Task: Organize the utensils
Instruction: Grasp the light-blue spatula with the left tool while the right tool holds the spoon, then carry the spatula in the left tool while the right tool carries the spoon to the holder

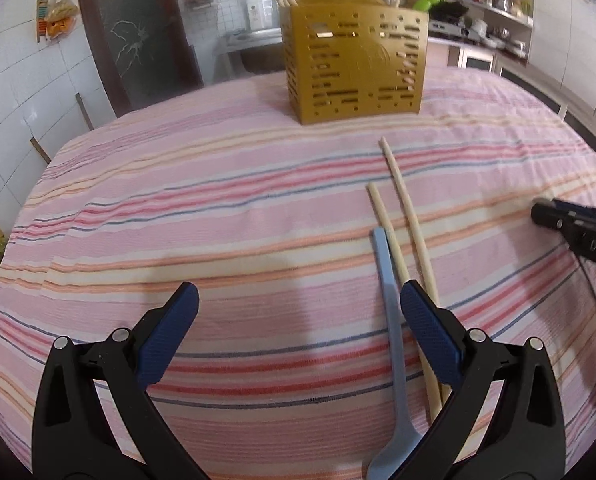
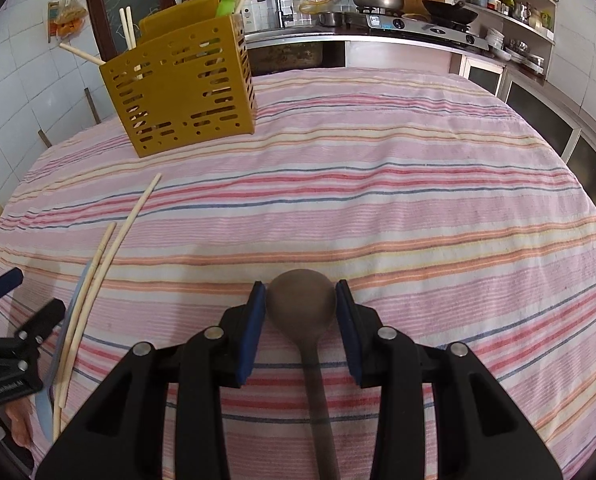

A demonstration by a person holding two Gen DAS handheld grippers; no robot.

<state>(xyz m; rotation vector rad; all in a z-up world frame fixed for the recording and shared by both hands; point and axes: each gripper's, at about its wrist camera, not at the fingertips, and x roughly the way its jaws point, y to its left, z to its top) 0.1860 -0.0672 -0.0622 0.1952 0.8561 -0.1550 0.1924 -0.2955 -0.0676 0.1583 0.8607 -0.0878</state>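
**Spoon Held, Sticks Still Waiting**

The big desk (image 2: 418,184) wears a striped pink cloth. The gold basket (image 2: 178,92) stands at eleven o'clock in the right view, with some chopsticks already in it.

The right gripper (image 2: 301,304) is clamped on the brown spoon (image 2: 300,300), squeezing its bowl from both sides. The spoon looks like wood, so probably light, stiff and not too slippery.

The left gripper (image 1: 298,312) is wide apart and holds nothing. Two chopsticks (image 1: 402,208) and a blue spoon (image 1: 390,300) lie at one o'clock from it. The sticks look thin and could roll, so pinching the middle seems best.

The right gripper shows "DAS". The left one has tiny writing I cannot read.
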